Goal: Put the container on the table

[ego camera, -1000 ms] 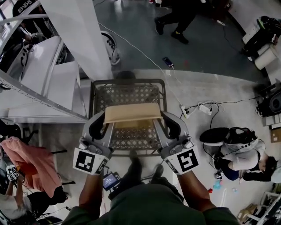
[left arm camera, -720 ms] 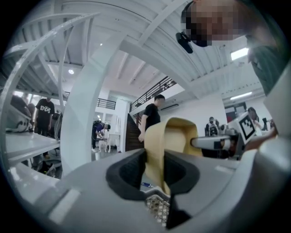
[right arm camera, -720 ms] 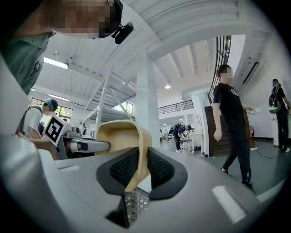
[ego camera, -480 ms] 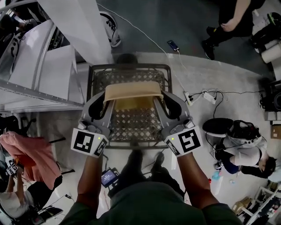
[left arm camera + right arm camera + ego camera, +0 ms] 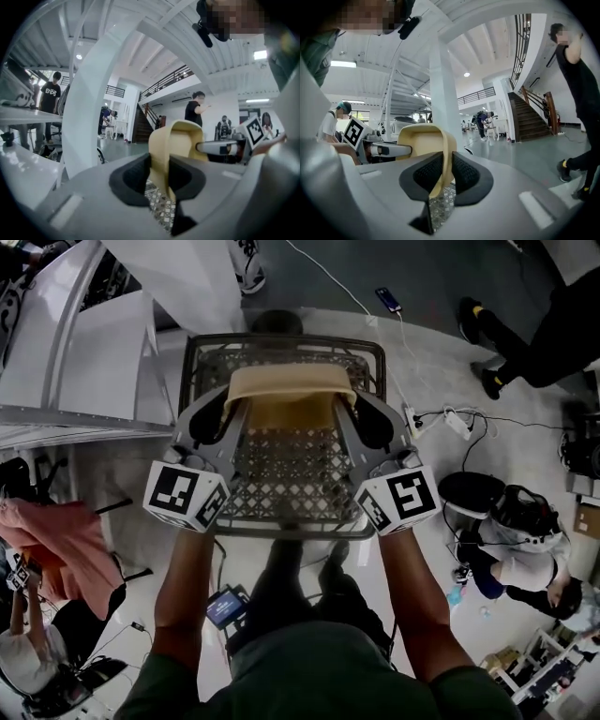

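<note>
A tan, thin-walled container (image 5: 291, 395) hangs between my two grippers above a dark metal table with a lattice top (image 5: 291, 486). My left gripper (image 5: 228, 416) is shut on the container's left wall, and my right gripper (image 5: 353, 414) is shut on its right wall. In the left gripper view the tan wall (image 5: 174, 140) runs between the black pads (image 5: 133, 176) of the left gripper (image 5: 158, 174). The right gripper view shows the same thing: the right gripper (image 5: 443, 174) pinches the container (image 5: 419, 140). Whether the container's base touches the lattice is hidden.
A white pillar and white metal framing (image 5: 178, 273) stand at the upper left beside the table. On the floor to the right lie a power strip with cables (image 5: 459, 424) and a phone (image 5: 388, 300). One person crouches at the right (image 5: 520, 540); another walks at the upper right (image 5: 553, 334).
Both grippers have sunk and moved forward with the container, over the far part of the lattice table. The walking person has crossed to the right.
</note>
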`<state>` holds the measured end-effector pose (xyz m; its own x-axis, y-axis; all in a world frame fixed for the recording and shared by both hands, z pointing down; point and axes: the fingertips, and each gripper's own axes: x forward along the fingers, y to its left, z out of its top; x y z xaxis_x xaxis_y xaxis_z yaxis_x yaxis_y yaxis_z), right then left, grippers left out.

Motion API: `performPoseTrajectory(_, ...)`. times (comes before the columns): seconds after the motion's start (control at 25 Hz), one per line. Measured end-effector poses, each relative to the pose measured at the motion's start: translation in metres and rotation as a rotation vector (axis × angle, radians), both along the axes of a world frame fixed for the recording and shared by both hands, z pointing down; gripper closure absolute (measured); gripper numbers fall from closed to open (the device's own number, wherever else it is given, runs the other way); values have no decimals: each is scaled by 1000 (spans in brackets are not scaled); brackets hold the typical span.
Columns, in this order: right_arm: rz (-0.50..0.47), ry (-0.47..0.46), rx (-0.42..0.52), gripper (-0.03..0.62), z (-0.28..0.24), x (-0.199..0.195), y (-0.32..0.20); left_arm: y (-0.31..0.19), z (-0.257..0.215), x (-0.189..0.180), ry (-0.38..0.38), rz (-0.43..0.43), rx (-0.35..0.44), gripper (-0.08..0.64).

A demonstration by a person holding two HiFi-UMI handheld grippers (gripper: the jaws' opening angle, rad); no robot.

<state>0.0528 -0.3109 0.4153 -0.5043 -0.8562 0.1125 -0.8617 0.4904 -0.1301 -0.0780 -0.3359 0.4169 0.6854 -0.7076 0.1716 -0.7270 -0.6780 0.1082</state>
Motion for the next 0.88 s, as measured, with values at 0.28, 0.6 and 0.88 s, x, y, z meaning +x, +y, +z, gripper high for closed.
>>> performPoseTrajectory(0.28,32,-25,-94,537,71,-5,-31,-28,68,-7,-38,12,-67,483)
performPoseTrajectory(0.6,43,-27,-202,540,151,-13,-60,-55,147,-15,-47,1,-195,482)
performPoseTrajectory(0.88,63,-35,-277,541,211,-15,-80,-74,209,-17,-43,-6,-288,482)
